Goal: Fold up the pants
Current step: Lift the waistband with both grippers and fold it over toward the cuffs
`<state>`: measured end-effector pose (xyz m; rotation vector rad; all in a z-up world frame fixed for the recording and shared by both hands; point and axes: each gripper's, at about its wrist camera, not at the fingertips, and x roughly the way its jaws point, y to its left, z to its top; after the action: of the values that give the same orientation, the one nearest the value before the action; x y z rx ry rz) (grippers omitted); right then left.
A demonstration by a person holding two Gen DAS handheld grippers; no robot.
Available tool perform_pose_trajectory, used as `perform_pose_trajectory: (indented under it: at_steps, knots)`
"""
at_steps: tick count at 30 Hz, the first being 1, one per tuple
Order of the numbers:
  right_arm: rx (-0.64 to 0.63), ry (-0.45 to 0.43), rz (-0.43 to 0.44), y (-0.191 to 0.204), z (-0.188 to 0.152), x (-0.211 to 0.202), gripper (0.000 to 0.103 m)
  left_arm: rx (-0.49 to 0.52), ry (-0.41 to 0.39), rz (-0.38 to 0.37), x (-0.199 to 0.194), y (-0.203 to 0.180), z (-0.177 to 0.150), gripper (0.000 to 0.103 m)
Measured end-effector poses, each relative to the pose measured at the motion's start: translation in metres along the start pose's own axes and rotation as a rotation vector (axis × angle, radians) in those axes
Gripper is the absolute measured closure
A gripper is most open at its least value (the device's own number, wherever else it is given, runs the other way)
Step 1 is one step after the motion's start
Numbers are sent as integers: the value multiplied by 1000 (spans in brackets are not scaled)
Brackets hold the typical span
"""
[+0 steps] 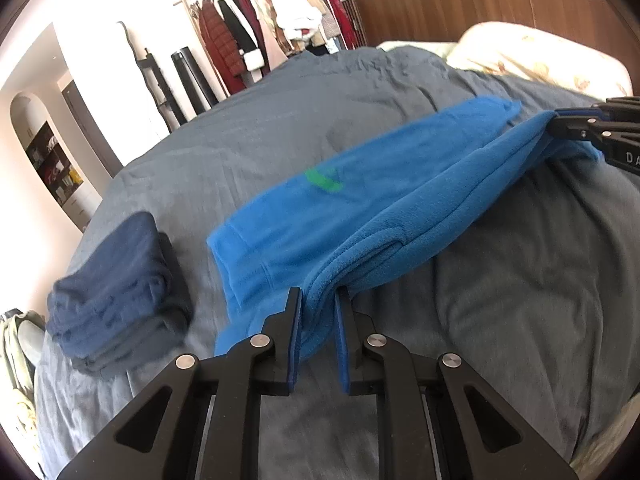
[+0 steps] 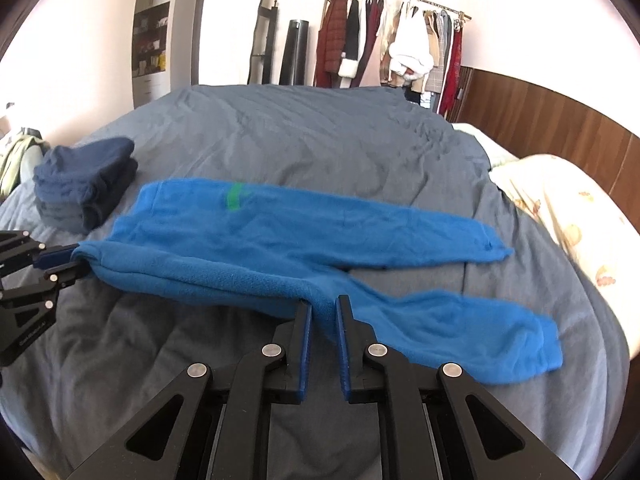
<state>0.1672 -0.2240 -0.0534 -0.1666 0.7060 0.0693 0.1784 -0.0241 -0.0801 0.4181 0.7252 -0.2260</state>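
Note:
Bright blue fleece pants (image 2: 280,240) with a green tag lie across the grey bed, waist to the left, legs spread to the right. My left gripper (image 1: 318,300) is shut on the near waist corner of the pants (image 1: 360,216) and lifts it off the bed. My right gripper (image 2: 323,308) is shut on the near edge at the crotch, where the near leg starts. The far leg lies flat; the near leg trails down to the right. Each gripper shows in the other's view: the right one (image 1: 560,126) and the left one (image 2: 68,262).
A stack of folded dark blue garments (image 2: 84,184) sits on the bed's left side (image 1: 116,292). Grey duvet (image 2: 300,136) covers the bed. A cream pillow (image 2: 580,216) and wooden headboard (image 2: 552,120) are at the right. A clothes rack (image 2: 392,40) stands behind.

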Motion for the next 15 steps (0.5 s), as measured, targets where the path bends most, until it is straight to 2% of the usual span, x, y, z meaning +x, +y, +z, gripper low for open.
perform_pose_trajectory:
  at_steps: [5,9,15]
  knots:
    - [-5,-20,2,-7,29,10,92,-51,-4,-21,13,18,30,88]
    - [-3,-25,2,-12,56,24,92,-54,6,-19,28,31,55,88]
    - [24,-5,19,-24,98,59,92,-74,25,-22,51,48,86,88]
